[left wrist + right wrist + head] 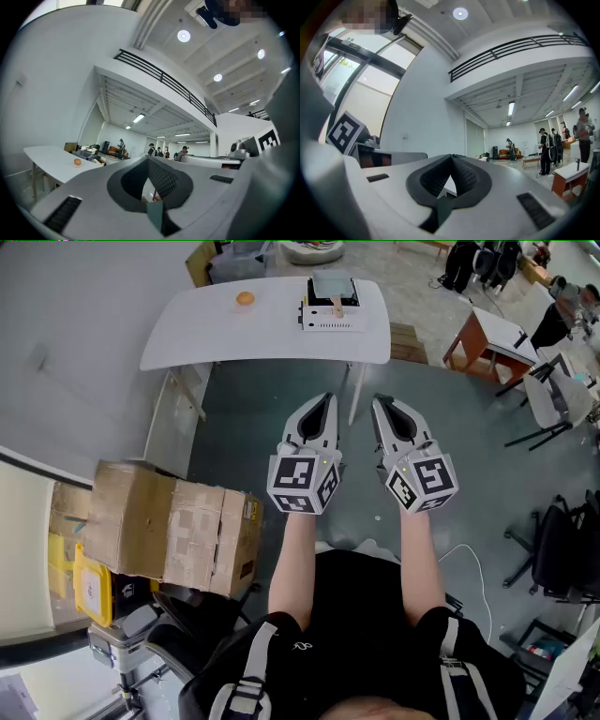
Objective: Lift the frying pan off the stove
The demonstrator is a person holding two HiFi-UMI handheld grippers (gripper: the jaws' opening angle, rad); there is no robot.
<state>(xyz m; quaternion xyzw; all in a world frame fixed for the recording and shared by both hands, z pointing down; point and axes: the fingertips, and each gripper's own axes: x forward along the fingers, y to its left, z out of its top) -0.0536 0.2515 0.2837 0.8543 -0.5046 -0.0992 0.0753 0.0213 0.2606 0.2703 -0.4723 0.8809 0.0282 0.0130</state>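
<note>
On the white table (187, 334) at the far side of the floor, a small orange fruit (245, 298) lies toward the left. Well apart from it, toward the right end, stands a white box-shaped stove (328, 324) with the frying pan (332, 284) on top. The pan looks square and grey from above, and its pale wooden handle (336, 306) runs over the stove's near edge, pointing back toward the person. It sits flat on the stove with nothing touching it (the fruit is the only other thing seen on the tabletop). Nearer the person, a taped cardboard box (169, 531) sits at the left of the floor. The left gripper (326, 399) is held out in front of the body, well short of the table. Its jaws are pressed together to a single point with nothing between them; its own view shows the dark ribbed pads meeting along a seam, with only the room and the table beyond. Just beside it, the right gripper (379, 401) is held level with the left. Its jaws are likewise closed tip to tip and empty, and its own view shows its pads (461, 180) joined, with the hall behind.
</note>
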